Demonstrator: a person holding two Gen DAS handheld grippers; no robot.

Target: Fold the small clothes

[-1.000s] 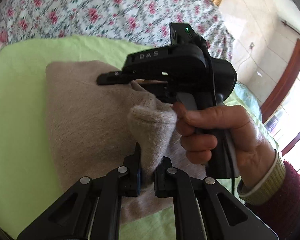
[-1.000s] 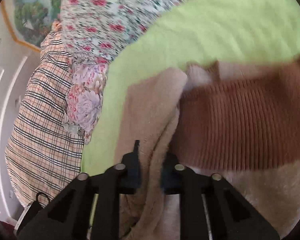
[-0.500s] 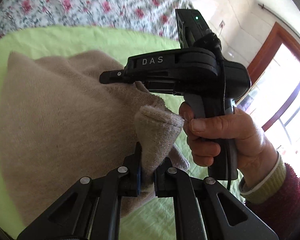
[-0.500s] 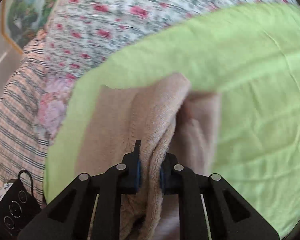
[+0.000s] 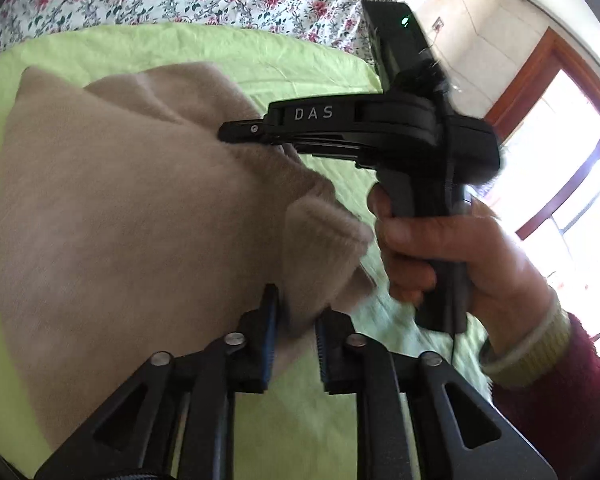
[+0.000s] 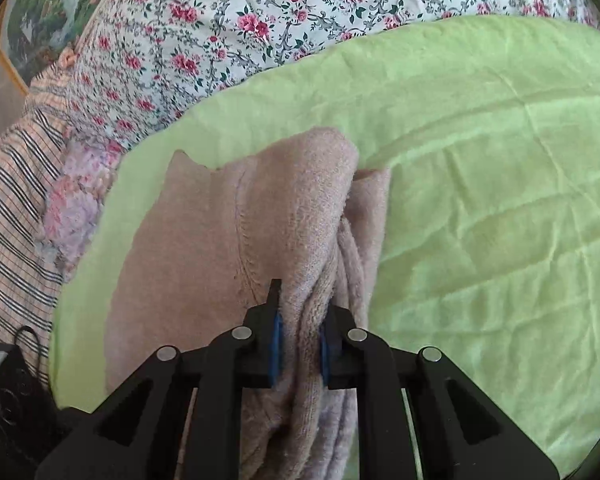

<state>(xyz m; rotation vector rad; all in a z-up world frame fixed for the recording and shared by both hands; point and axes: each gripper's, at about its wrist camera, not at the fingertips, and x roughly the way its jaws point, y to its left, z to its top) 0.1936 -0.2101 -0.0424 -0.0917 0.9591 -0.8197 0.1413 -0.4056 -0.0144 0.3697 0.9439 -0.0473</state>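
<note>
Moved: both tools swung across the bed; left tool jaws have just been opening, the beige sweater corner loose between them.
Right tool: clenched on a bunched sweater fold.
Sweater: folded over on the green sheet, floral bedspread at 12 o'clock.
Hand: at 3 o'clock, gripping the right tool's handle.

left gripper: jaws have just been opening, slack on beige sweater fold | brown ribbed part: now folded under
</note>
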